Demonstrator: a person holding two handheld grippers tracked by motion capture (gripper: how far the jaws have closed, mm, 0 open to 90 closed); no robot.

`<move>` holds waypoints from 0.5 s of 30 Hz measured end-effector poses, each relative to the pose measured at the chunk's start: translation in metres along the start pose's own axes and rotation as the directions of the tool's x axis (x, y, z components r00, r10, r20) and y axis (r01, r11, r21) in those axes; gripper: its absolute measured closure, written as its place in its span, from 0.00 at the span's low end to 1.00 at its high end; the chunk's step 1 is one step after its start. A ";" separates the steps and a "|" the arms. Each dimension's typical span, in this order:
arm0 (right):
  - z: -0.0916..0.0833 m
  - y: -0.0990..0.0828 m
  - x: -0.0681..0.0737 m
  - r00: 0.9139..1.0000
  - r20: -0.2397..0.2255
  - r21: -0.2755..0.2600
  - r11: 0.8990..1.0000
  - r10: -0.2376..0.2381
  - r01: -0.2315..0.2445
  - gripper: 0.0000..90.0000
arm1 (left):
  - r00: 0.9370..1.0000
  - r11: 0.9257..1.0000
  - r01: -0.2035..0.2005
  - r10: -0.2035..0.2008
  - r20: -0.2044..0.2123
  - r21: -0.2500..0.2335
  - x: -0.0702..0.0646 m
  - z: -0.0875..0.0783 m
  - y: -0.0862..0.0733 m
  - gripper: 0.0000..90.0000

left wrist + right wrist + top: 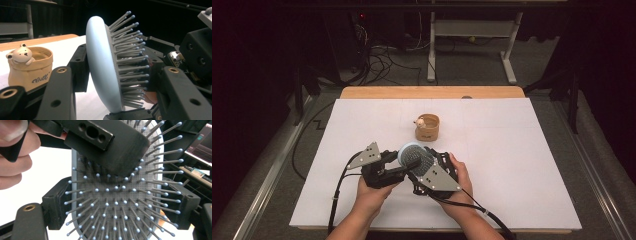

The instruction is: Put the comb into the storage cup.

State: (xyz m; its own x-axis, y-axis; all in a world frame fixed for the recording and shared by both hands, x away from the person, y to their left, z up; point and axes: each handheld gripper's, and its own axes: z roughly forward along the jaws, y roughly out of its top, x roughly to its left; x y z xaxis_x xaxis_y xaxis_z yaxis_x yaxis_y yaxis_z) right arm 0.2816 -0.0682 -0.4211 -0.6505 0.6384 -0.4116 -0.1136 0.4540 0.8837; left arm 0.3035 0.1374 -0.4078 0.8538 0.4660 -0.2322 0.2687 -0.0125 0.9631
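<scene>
1. Jaws: right gripper point(424, 167) clamps the blue hairbrush point(413, 155) by its two edges, bristles facing its camera. Left gripper point(404, 167) has its jaws closed across the brush head, one on the smooth back, one pressing into the bristles.
2. Surface point(512, 165): white, wide bare room right and left; near edge just below the hands.
3. Brush: held off the surface between both grippers, front of centre.
4. Bear cup point(427, 127): upright, just behind the brush, apart from it.
5. Progress, my judgement: two-handed grip made; transfer or placing not yet done.

A white-covered table point(522, 165) carries a tan bear cup point(427, 127).
</scene>
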 end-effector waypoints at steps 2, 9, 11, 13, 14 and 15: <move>0.000 0.000 0.000 1.000 0.005 0.000 1.000 -0.004 0.004 0.23 | 1.000 1.000 -0.004 0.004 -0.006 0.002 -0.001 0.000 0.000 0.59; -0.001 0.001 0.002 1.000 0.020 -0.002 1.000 -0.012 0.012 0.23 | 1.000 1.000 -0.007 0.007 -0.016 -0.004 -0.003 0.000 0.001 0.61; -0.001 0.001 0.001 1.000 0.018 -0.002 1.000 -0.010 0.010 0.23 | 1.000 1.000 -0.006 0.006 -0.016 -0.005 -0.003 0.000 0.001 0.61; -0.001 0.001 0.001 1.000 0.016 0.000 1.000 -0.012 0.012 0.23 | 1.000 1.000 -0.007 0.007 -0.017 -0.006 -0.003 0.000 0.001 0.62; -0.001 0.001 0.001 1.000 0.019 0.000 1.000 -0.015 0.015 0.23 | 1.000 1.000 -0.008 0.008 -0.019 -0.008 -0.003 0.000 0.001 0.62; -0.001 0.001 0.002 1.000 0.022 0.002 1.000 -0.011 0.011 0.23 | 1.000 1.000 -0.009 0.009 -0.019 -0.009 -0.004 0.000 0.001 0.62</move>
State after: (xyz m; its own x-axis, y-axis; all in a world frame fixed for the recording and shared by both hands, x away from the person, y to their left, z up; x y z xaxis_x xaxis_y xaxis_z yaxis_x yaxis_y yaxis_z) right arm 0.2797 -0.0671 -0.4207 -0.6326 0.6467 -0.4262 -0.1197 0.4620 0.8788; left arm 0.3006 0.1360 -0.4058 0.8476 0.4826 -0.2207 0.2567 -0.0089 0.9664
